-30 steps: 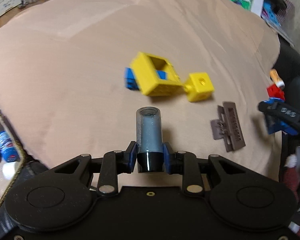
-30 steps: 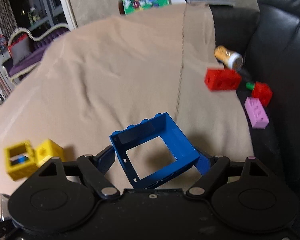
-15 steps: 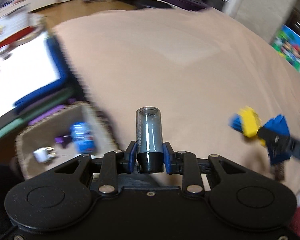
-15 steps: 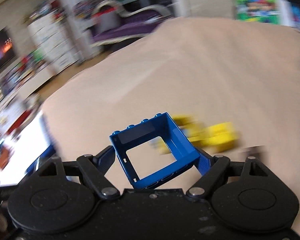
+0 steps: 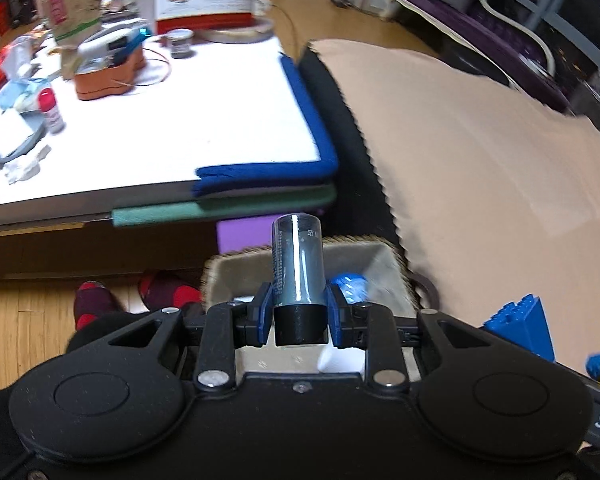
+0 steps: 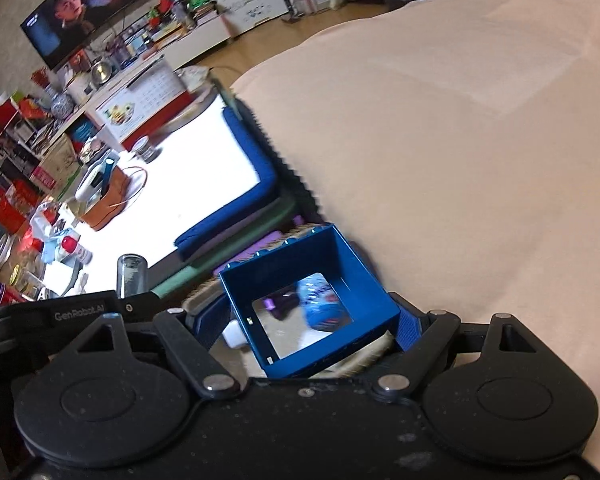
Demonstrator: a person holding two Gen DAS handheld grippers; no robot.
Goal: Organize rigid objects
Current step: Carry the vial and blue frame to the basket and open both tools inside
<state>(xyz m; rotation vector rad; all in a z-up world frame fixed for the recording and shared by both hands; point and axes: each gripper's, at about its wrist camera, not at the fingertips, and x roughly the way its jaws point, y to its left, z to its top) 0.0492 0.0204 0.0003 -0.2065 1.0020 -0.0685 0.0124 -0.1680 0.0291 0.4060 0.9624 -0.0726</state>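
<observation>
Clamping a clear vial [image 5: 298,266] narrow, left gripper [image 5: 299,312] sits above the woven basket [image 5: 384,258]; right gripper [image 6: 308,320] pinches the blue square frame [image 6: 312,304] wide, basket at 6 o'clock.

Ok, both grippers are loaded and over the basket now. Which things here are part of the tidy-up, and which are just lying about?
Part of the job:
- clear tube in left gripper
- blue frame block in right gripper
- woven basket
- blue bottle inside it

Just lying about:
- low table clutter
- orange case
- tan blanket
</observation>
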